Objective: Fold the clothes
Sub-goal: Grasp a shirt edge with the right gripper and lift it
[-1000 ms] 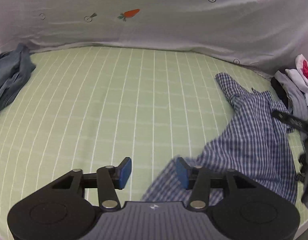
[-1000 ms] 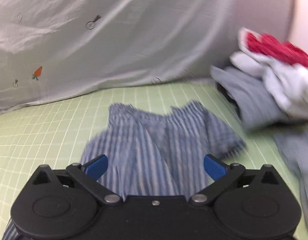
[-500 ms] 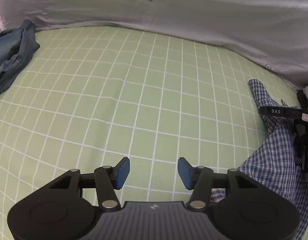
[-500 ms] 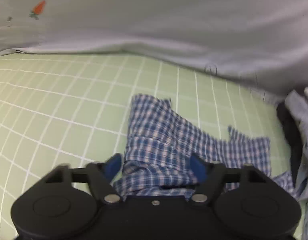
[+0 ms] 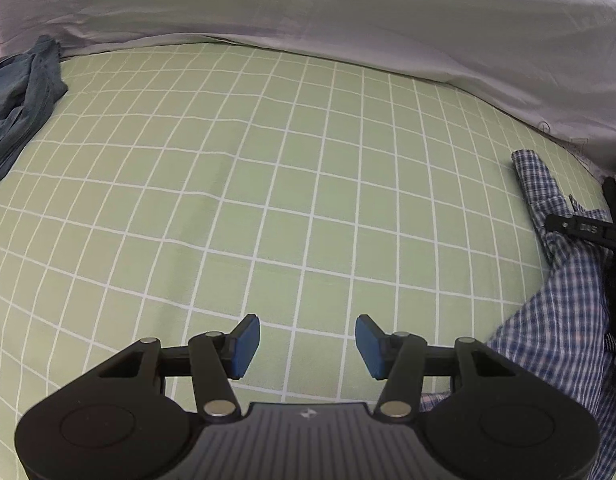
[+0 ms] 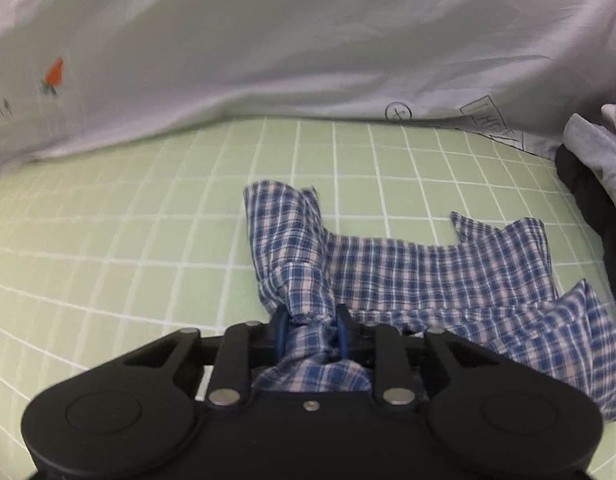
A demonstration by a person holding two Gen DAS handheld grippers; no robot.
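A blue and white checked shirt (image 6: pixel 427 276) lies crumpled on the green grid sheet (image 6: pixel 148 248). My right gripper (image 6: pixel 309 334) is shut on a bunched fold of the shirt near its left side. In the left wrist view the shirt (image 5: pixel 555 320) lies at the right edge, with the right gripper's black body (image 5: pixel 587 230) over it. My left gripper (image 5: pixel 306 344) is open and empty above bare sheet (image 5: pixel 268 200), left of the shirt.
A blue denim garment (image 5: pixel 20 100) lies at the far left of the bed. A pile of grey, white and dark clothes (image 6: pixel 599 168) sits at the right. A pale carrot-print cloth (image 5: pixel 308 12) rises along the back.
My right gripper came down and closed on the checked shirt. My left gripper moved left off the shirt, over bare sheet, and stayed open.
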